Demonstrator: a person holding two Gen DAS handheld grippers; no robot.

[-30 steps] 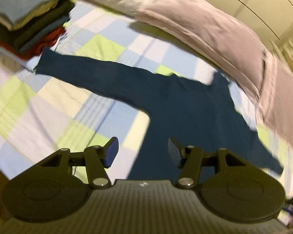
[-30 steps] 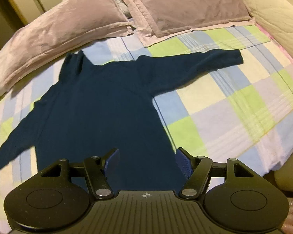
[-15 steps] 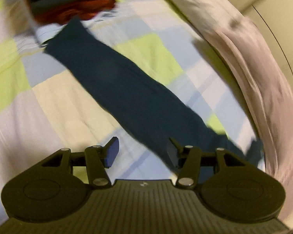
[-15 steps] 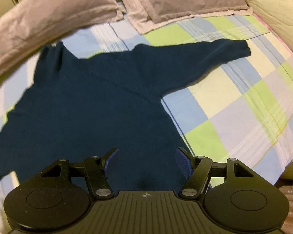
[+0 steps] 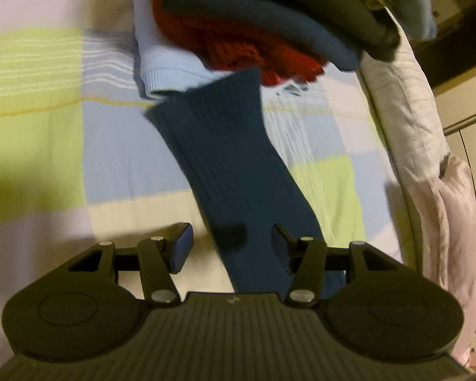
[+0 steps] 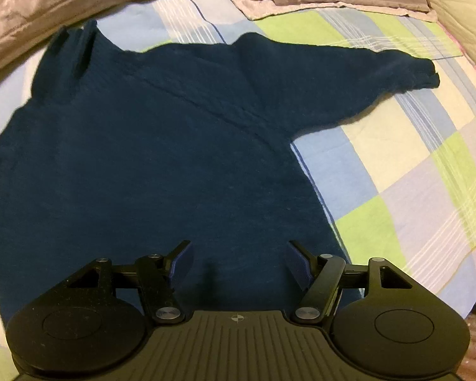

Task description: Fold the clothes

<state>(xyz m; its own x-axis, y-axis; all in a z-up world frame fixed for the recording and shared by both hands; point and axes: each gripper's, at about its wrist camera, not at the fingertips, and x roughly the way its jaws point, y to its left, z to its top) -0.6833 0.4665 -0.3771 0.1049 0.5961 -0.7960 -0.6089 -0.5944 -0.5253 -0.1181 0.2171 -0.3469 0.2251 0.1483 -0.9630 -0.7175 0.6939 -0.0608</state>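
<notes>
Lying flat on the bedsheet (image 6: 412, 165), your sweater (image 6: 149, 165) fills the space ahead of the R gripper (image 6: 239, 262), fingers apart. L gripper (image 5: 228, 246), also apart, hovers over its sleeve (image 5: 234, 165), cuff touching the clothes stack (image 5: 269, 31) beyond.

Left gripper (image 5: 230, 247) swung along sleeve (image 5: 228, 158) toward cuff; right gripper (image 6: 238, 263) moved closer over sweater (image 6: 142, 165).

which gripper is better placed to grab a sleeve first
Left. The left hand-held gripper is open right over a sleeve; the right hand-held gripper is over the sweater body.
</notes>
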